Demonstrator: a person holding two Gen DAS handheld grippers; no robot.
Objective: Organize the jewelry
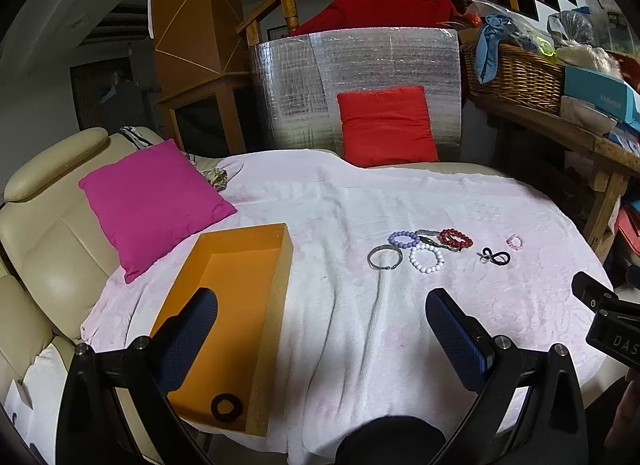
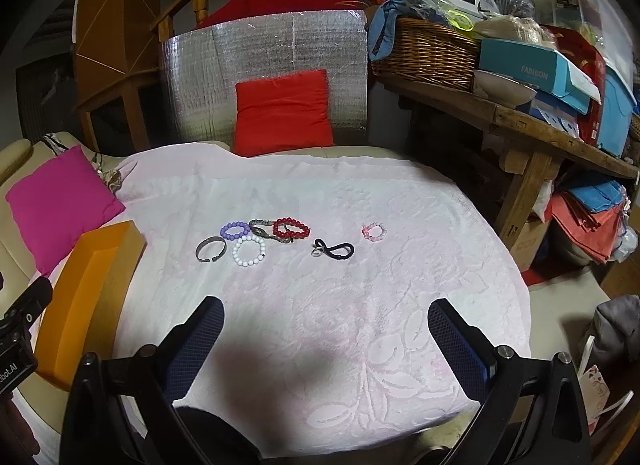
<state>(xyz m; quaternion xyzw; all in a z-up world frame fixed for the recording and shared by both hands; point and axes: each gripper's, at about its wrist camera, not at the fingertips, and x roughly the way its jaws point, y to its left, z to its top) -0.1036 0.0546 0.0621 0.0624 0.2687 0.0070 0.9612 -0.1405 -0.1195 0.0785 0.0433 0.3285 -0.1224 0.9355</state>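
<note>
An open orange box [image 1: 240,277] [image 2: 86,285] lies on the pink-white towel at the left, with a black hair tie [image 1: 227,407] in its near end. Further off lies a cluster: a silver bangle [image 1: 384,257] [image 2: 209,249], a purple bead bracelet [image 1: 404,239] [image 2: 235,230], a white bead bracelet [image 1: 426,259] [image 2: 248,251], a red bead bracelet [image 1: 456,238] [image 2: 291,228], a grey patterned band [image 2: 262,229]. To the right are a twisted black band [image 1: 496,257] [image 2: 333,250] and a small pink bracelet [image 1: 515,242] [image 2: 374,231]. My left gripper [image 1: 320,329] hovers open beside the box. My right gripper [image 2: 326,337] hovers open, short of the jewelry.
A magenta pillow [image 1: 152,201] lies behind the box on the beige sofa. A red cushion [image 2: 282,111] leans on a silver foil panel at the back. At the right, a wooden table [image 2: 532,125] carries a wicker basket and boxes. The towel [image 2: 360,325] ends near the right edge.
</note>
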